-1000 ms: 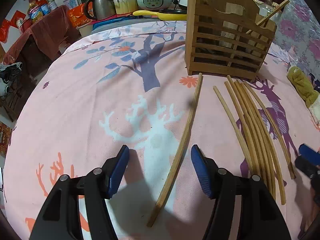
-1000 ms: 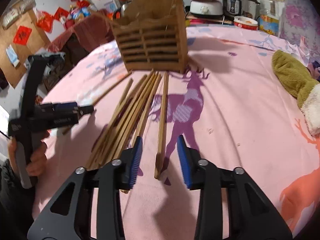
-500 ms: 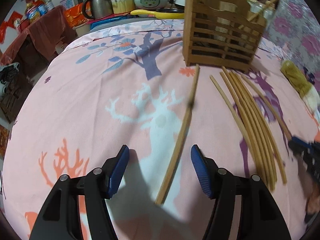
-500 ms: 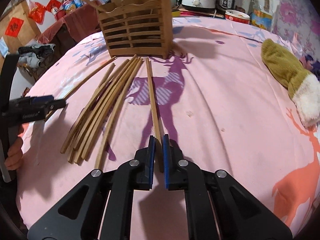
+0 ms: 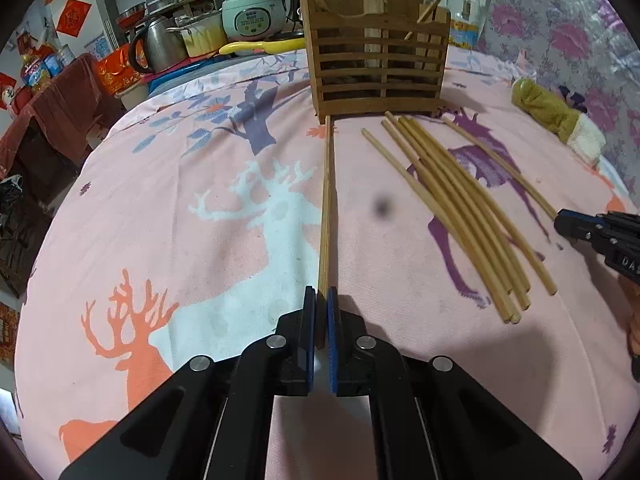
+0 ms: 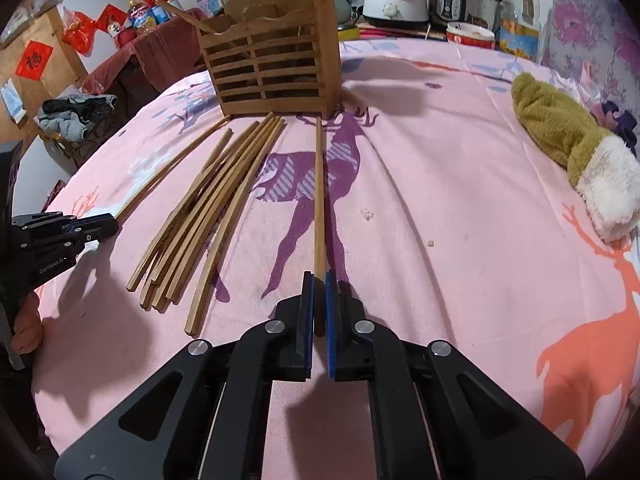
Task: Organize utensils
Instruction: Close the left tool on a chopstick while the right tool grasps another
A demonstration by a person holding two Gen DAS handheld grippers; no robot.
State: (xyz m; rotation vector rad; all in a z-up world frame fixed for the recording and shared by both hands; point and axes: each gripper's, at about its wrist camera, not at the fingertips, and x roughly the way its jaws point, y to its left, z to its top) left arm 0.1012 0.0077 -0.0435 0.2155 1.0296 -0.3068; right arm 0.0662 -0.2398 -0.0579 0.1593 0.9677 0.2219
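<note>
Left gripper [image 5: 321, 300], at bottom centre of its view, pinches the near end of a long thin wooden chopstick [image 5: 326, 204] running straight up to the slatted wooden utensil holder [image 5: 378, 68] at top centre. Bare pink deer-print cloth [image 5: 160, 200] spreads wide to the left; a loose fan of wooden chopsticks [image 5: 460, 208] fills the right.

Right gripper [image 6: 318, 286], bottom centre, is clamped on another single chopstick [image 6: 319, 200]. Open cloth lies to its right, up to an olive-and-white plush sock [image 6: 568, 144] by the right edge.
</note>
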